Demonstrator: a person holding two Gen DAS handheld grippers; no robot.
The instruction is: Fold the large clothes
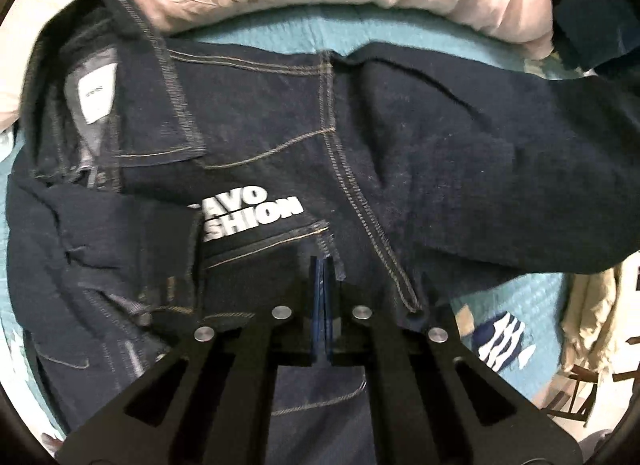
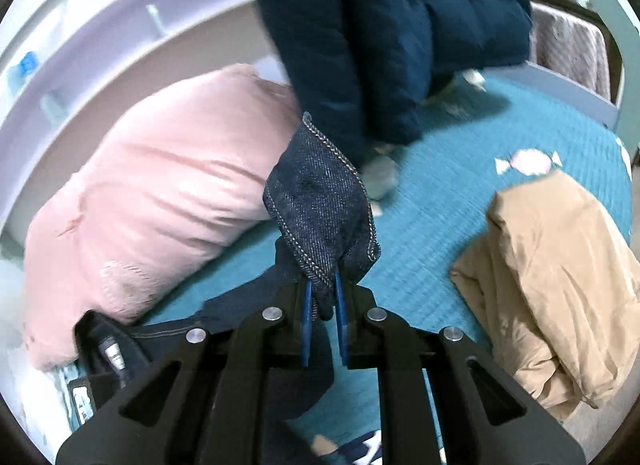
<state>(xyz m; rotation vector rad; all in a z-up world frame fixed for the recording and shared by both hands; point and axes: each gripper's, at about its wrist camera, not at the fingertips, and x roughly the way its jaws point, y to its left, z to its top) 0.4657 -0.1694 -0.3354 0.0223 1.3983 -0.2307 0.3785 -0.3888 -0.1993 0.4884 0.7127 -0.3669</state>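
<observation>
- Dark denim jeans (image 1: 360,145) lie spread across the teal bedspread (image 1: 500,305), waist end to the left, legs running right.
- Waistband flipped open at far left, white inner label (image 1: 96,99) showing.
- White print "AVO / SHION" (image 1: 248,213) on the jeans, partly covered by a fold of dark cloth on its left.
- Left gripper (image 1: 323,277) sits over the near middle of the jeans; its jaws are clenched together, blue pads touching, tips right at the denim. Cannot tell if any cloth is pinched.
- Right gripper (image 2: 323,297) has its jaws clamped on a stitched denim corner, which sticks up above the tips; the rest of the jeans (image 2: 320,201) trails down to the near left.
- Pink pillow (image 2: 152,193) lies at far left of the bed, just beyond the jeans.
- Teal puffer jacket (image 2: 400,33) fills the far centre in the right wrist view.
- Tan garment (image 2: 560,257) is bunched on the bedspread (image 2: 440,193) at right, well apart from the jeans.
- Candy print (image 2: 528,161) on the bedspread, far right.
- White shelving (image 2: 80,25) at far left behind the pillow, blurred.
</observation>
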